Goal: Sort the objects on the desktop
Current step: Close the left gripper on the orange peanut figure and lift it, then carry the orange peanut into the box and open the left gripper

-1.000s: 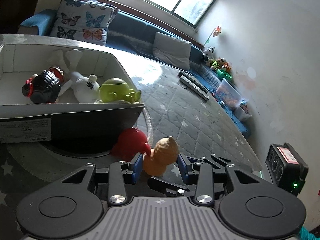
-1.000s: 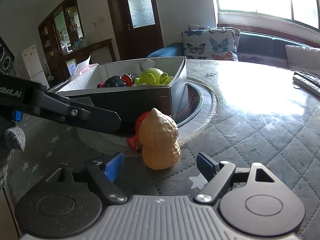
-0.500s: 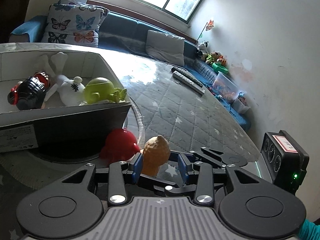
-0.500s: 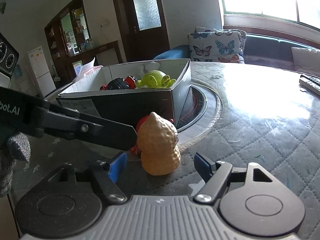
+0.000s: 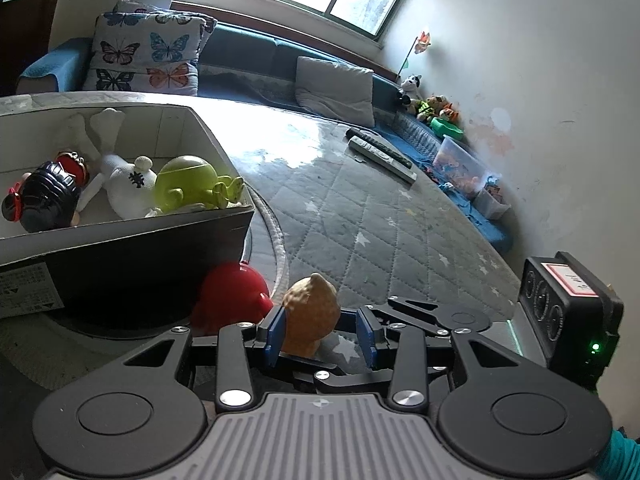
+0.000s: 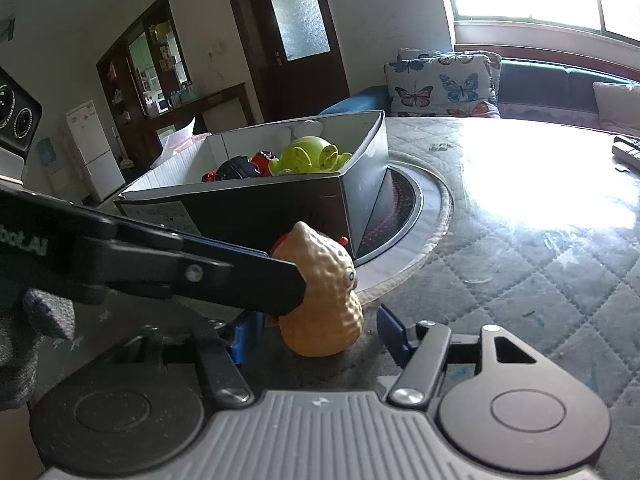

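A tan peanut-shaped toy [image 5: 310, 314] stands on the quilted table and also shows in the right wrist view [image 6: 326, 300]. My left gripper [image 5: 320, 338] is open with its blue pads on either side of the peanut; its left pad looks close to it. My right gripper [image 6: 320, 336] is open, its fingers also on either side of the peanut from another direction. A red toy [image 5: 230, 296] lies just behind the peanut, against the cardboard box [image 5: 132, 236]. The box holds a green alien toy [image 5: 188, 184], a white doll [image 5: 130, 184] and a black-and-red toy [image 5: 44, 196].
The box [image 6: 360, 184] stands on a round inset cooker [image 6: 416, 208] in the table. Two remote controls [image 5: 380, 154] lie at the table's far side. A sofa with cushions [image 5: 146, 54] runs behind the table. The right gripper's camera unit [image 5: 568, 312] shows at the right.
My left gripper has moved forward, so the peanut now sits deeper between its pads. My right gripper has edged closer to the peanut. The peanut has stayed on the table.
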`<state>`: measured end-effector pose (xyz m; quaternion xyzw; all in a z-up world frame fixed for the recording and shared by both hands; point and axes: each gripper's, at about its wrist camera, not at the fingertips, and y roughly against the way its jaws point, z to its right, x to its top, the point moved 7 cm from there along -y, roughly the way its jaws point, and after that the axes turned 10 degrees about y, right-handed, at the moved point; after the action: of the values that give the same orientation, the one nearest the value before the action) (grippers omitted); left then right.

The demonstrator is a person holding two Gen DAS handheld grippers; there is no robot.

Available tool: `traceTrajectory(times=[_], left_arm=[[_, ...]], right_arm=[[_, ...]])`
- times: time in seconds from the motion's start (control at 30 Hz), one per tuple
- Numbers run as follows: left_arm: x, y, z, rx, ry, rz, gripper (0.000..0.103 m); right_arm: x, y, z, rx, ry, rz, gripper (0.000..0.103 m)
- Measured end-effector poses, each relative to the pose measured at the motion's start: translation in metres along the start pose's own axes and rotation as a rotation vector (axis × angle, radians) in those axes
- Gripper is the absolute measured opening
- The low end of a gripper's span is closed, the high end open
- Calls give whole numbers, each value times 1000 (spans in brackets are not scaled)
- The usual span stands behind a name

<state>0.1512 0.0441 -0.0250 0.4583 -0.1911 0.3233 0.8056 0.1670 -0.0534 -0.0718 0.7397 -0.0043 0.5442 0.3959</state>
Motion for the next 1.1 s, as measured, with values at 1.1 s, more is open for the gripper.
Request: traceTrajectory(times=[1.1], left_arm=[[-6,38,-10,-38,39,51,38]], right_arm=[[20,15,-38,-26,70,6,45]])
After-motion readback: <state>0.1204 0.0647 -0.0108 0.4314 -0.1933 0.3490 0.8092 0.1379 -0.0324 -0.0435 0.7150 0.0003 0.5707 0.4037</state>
